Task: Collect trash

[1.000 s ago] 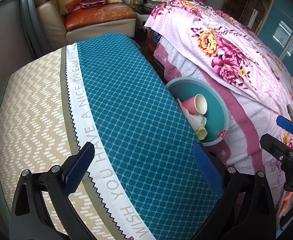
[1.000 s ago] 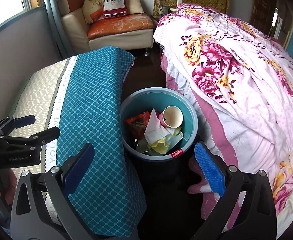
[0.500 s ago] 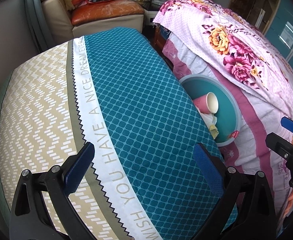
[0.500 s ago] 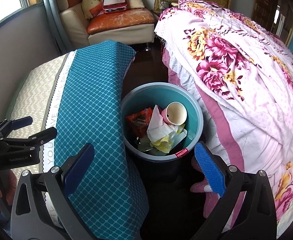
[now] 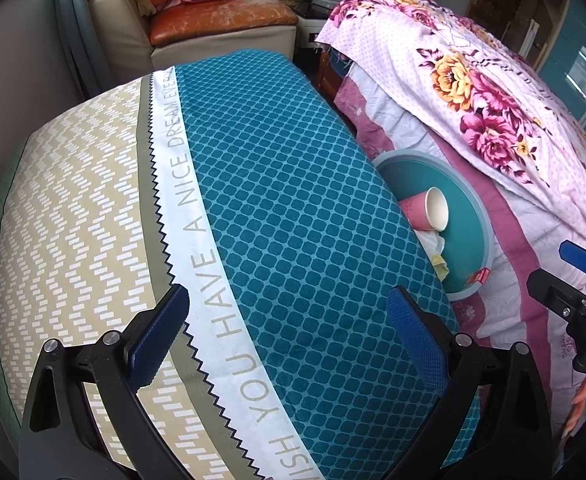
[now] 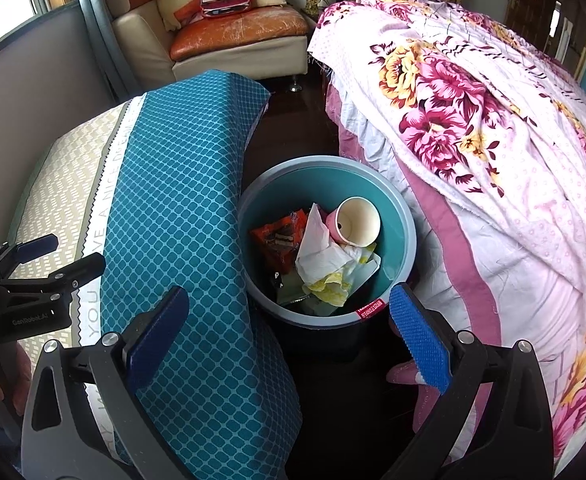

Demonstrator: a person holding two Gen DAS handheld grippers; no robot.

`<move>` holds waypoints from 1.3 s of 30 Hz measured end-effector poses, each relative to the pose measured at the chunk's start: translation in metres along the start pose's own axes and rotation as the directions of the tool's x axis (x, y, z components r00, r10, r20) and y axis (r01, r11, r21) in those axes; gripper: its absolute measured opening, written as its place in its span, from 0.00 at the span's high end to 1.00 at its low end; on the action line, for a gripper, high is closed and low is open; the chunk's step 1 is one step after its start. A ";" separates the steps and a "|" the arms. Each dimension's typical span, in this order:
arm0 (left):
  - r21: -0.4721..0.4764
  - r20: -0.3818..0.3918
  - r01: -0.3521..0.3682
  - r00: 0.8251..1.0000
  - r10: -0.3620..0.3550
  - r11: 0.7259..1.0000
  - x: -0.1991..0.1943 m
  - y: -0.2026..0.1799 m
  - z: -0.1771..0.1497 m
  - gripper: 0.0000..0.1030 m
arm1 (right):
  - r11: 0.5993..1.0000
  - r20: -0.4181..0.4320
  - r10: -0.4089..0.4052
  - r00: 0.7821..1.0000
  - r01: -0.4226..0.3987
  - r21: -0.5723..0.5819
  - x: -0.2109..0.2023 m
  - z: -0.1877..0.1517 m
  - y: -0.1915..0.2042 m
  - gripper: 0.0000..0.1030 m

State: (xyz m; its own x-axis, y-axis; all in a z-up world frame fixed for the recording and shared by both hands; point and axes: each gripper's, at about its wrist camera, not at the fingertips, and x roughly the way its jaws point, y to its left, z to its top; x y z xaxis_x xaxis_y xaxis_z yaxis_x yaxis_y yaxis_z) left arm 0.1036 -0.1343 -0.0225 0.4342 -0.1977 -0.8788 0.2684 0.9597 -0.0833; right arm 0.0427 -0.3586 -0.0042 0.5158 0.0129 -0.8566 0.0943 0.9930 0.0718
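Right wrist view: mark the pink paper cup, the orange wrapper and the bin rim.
pink paper cup [image 6: 357, 222], right wrist view, white inside of its mouth.
orange wrapper [image 6: 279, 236], right wrist view, middle of its crumpled face.
bin [image 6: 407, 216], right wrist view, right side of its rim.

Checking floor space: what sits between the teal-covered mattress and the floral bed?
The trash bin, holding a pink paper cup and wrappers; dark floor beyond it. Clearest in the right wrist view.

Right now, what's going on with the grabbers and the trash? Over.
Both grippers open, empty: left gripper over the cushion, right gripper above the bin. Cup, paper, wrapper in the bin. Nothing in the way.
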 end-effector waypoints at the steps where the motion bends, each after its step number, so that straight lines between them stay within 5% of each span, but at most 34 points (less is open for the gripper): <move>1: 0.000 -0.002 -0.001 1.000 0.001 1.000 0.002 0.000 0.001 0.04 | 1.000 -0.003 0.001 1.000 -0.001 0.001 0.002 0.000 0.000 0.07; 39: 0.021 -0.010 -0.032 0.999 0.032 0.999 0.026 0.006 -0.001 0.04 | 1.000 -0.068 -0.009 0.998 0.010 0.018 0.031 0.006 -0.003 0.07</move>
State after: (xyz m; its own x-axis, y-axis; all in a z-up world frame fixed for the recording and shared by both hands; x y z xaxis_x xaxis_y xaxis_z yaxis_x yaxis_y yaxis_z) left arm 0.1152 -0.1338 -0.0466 0.4337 -0.1650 -0.8858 0.2728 0.9610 -0.0455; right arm 0.0635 -0.3617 -0.0280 0.4555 0.0123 -0.8902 0.1151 0.9907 0.0726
